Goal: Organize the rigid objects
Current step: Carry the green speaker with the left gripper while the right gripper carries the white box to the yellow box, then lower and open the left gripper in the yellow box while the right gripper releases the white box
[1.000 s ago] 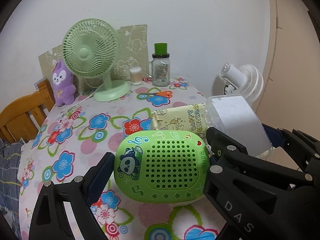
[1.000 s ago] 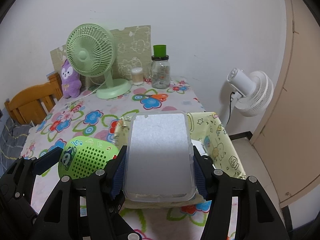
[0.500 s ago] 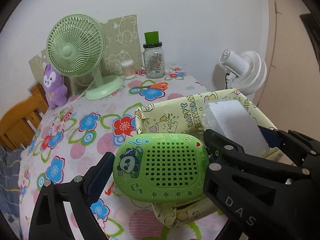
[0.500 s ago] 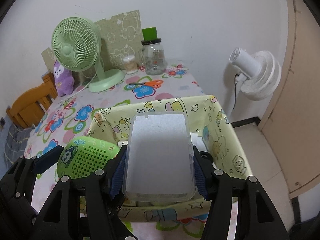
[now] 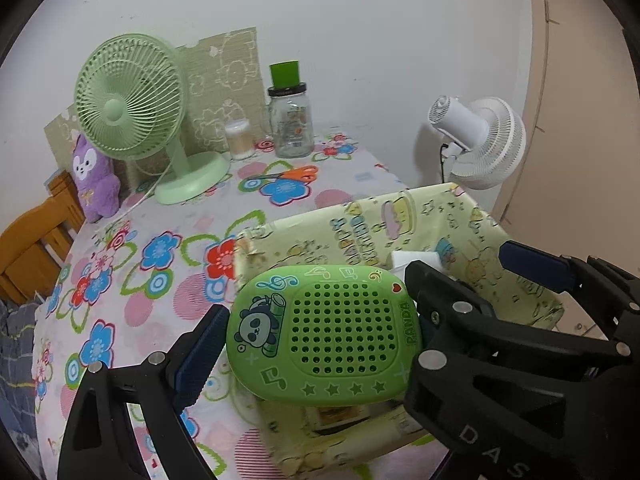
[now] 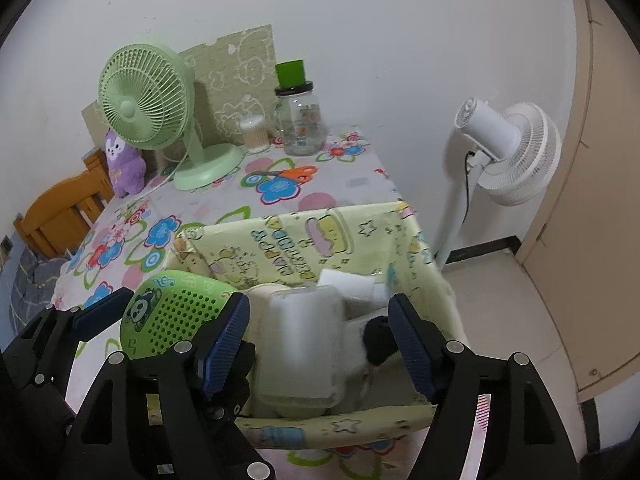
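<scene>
My left gripper [image 5: 316, 338] is shut on a green panda speaker [image 5: 324, 332] and holds it over the near left corner of a yellow cartoon-print fabric bin [image 5: 404, 220]. The speaker also shows in the right wrist view [image 6: 172, 312]. My right gripper [image 6: 320, 336] is open above the bin [image 6: 304, 232]. A clear plastic box [image 6: 300, 344] lies blurred inside the bin between the open fingers, apart from them. A white object [image 6: 348, 284] lies in the bin behind it.
A green desk fan [image 5: 132, 100], purple plush [image 5: 94, 176], cotton-swab jar [image 5: 240, 140], glass jar with green lid [image 5: 290, 120] and orange scissors [image 5: 288, 174] stand at the back of the flowered table [image 5: 132, 280]. A white floor fan [image 6: 508, 148] stands right; a wooden chair [image 6: 60, 216] left.
My right gripper opened and let go of the clear box, which dropped into the bin. Both grippers moved forward over the bin. The left still holds the speaker.
</scene>
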`<state>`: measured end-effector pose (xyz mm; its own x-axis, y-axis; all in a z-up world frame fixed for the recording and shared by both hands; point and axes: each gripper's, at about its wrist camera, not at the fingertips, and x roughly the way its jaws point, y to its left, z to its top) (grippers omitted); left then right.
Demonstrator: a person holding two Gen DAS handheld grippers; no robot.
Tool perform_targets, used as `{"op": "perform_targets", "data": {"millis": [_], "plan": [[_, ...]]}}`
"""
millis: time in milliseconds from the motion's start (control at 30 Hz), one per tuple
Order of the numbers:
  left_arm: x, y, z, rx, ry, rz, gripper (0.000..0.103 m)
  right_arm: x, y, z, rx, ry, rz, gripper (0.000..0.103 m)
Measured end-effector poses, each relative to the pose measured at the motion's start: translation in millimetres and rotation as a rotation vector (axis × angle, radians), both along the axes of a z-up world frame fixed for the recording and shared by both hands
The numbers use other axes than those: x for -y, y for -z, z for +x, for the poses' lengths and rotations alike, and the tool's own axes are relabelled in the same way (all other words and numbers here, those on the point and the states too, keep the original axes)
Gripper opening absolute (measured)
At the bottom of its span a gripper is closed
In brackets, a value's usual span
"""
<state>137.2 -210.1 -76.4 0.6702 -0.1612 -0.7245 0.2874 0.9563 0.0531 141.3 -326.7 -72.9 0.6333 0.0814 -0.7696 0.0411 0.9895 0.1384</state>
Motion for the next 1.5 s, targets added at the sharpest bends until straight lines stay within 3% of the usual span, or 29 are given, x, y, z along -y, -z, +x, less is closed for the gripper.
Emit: {"op": "perform_targets", "data": {"millis": [267, 633, 1067, 1500], "plan": [[21.6, 2.7, 6.0, -0.016, 0.038, -0.005, 0.095, 18.6, -2.8, -3.4, 0.013, 0.025, -0.026, 0.075], [28.8, 23.0, 20.2, -0.098, 0.031, 0.02, 0.095, 24.0, 9.3, 2.7, 0.013, 0.021, -0.047, 0.075], [34.0, 25.4, 21.0, -0.087, 0.025, 0.041, 0.099, 30.6, 18.5, 8.0, -0.016, 0.024, -0.019, 0.076], [22.2, 9.2, 1.1, -0.047, 0.032, 0.041, 0.1, 21.9, 3.6, -9.5, 0.012, 0.035, -0.041, 0.076]]}}
